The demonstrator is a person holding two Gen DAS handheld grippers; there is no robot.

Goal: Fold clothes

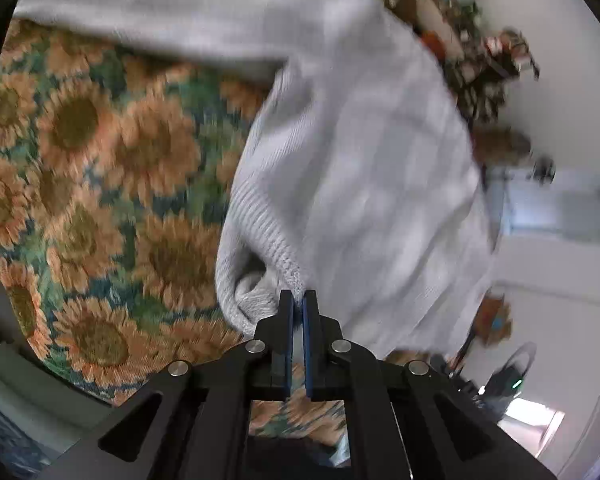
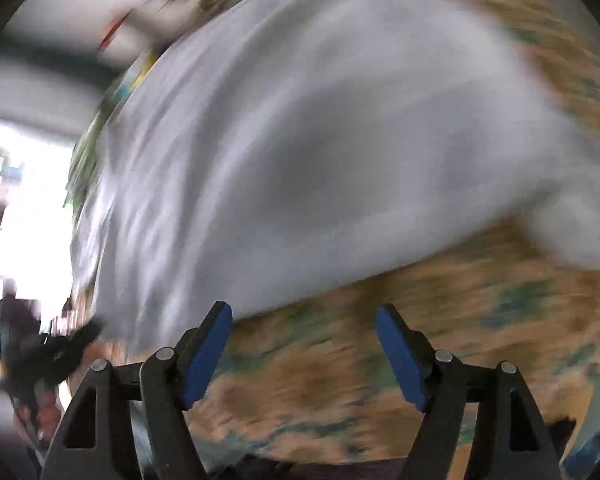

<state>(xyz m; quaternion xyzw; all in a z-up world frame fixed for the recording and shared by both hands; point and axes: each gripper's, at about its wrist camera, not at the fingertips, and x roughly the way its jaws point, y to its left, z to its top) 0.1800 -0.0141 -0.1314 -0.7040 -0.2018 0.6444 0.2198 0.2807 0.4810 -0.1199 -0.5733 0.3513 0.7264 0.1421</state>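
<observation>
Pinching the ribbed hem of the pale grey sweater (image 1: 340, 152) in our left gripper (image 1: 299, 300), we keep the right gripper (image 2: 304, 316) empty, jaws spread above the sunflower tablecloth (image 1: 100, 152). The sweater lies loosely spread there; folding seems barely begun.

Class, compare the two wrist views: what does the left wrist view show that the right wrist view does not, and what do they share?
Only the left wrist view: the left gripper, jaws shut on the ribbed hem of the grey sweater.
Only the right wrist view: the right gripper, jaws open and empty over the sunflower cloth.
Both: the grey sweater lying on that cloth.
</observation>
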